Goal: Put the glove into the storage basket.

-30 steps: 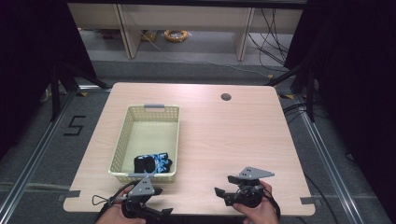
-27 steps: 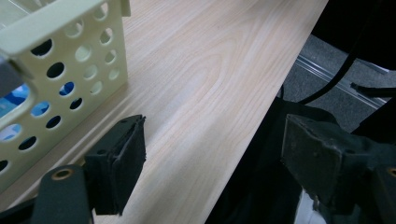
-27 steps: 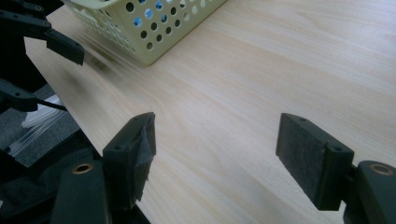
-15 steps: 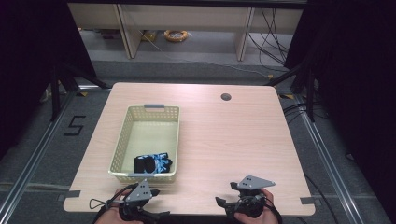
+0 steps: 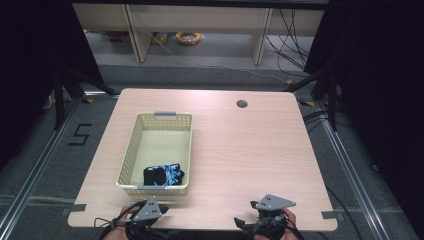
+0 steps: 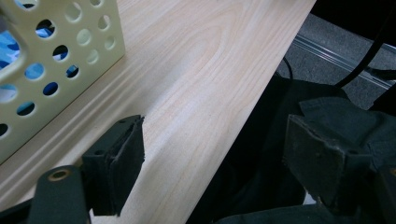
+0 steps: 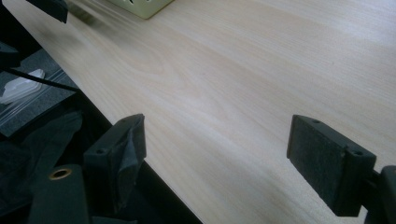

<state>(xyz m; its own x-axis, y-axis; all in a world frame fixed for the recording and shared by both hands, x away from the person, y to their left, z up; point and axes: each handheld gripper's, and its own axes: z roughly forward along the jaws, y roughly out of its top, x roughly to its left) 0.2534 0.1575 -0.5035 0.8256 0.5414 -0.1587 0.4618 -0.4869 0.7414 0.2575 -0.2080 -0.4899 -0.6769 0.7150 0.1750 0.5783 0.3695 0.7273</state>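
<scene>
Room: dark curtains at both sides, grey floor with metal rails, a pale shelf unit at the back with cables and a yellow coil under it.
Surface: light wood-grain surface point(image 5: 240, 150) with rounded corners, a small dark round hole point(image 5: 242, 104) near its far edge, and tape tabs at the two near corners.
Basket: cream perforated basket point(image 5: 131, 150) stands on the left half of the surface, long side running away from the person, a grey tab on its far rim and another on its near rim.
Glove: black glove with blue-and-white pattern point(image 5: 164, 175) lies inside the basket at its near end, against the near wall; through the basket's holes in the left gripper view bits of blue show.
Left gripper: left gripper point(image 5: 145, 220) sits at the near edge of the surface, just in front of the basket's near wall, held by a hand at the bottom of the high view.
Left fingers: spread wide with nothing between them; one finger point(image 6: 122, 163) is over the surface beside the basket, the other is off the edge above dark cloth.
Right gripper: right gripper point(image 5: 265, 220) is at the near edge on the right half, well apart from the basket.
Right fingers: spread as wide as they go, having just been opening, nothing between them; one finger point(image 7: 327, 158) is over bare wood, the other hangs at the surface's edge.
</scene>
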